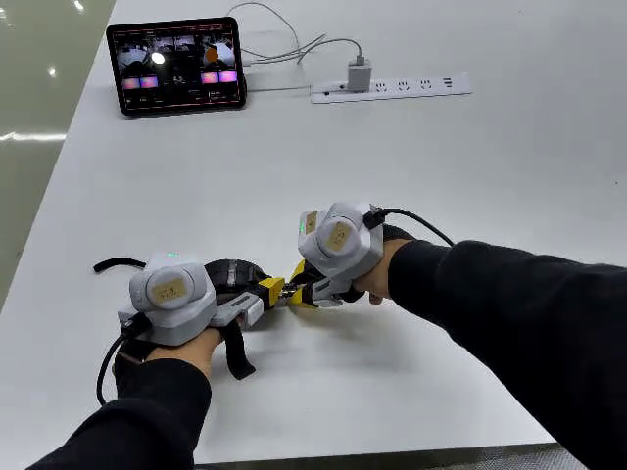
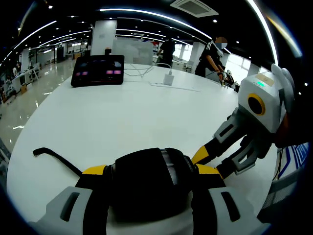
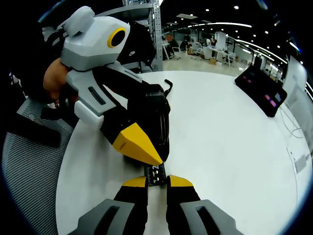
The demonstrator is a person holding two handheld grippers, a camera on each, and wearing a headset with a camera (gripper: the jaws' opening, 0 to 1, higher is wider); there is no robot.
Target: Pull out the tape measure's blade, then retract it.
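Closed tight on the tip of the blade (image 3: 155,172) with the right gripper (image 3: 156,182), hardly clear of the case. Clamped around the black tape measure (image 2: 142,193) with the left gripper (image 2: 152,171), near the front edge of the white table (image 1: 411,166). Seemingly at the start of the pull-out. Next: draw rightward, straight and level, with the case held firm. Far left, a tablet (image 1: 176,66); right of it, a power strip (image 1: 392,88).

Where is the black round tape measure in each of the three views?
Head view: black round tape measure, lower centre-left.
Left gripper view: bottom centre, inside the left tongs.
Right gripper view: centre-left, blade in the right tongs.
Shared landmark: black tablet with lit screen.
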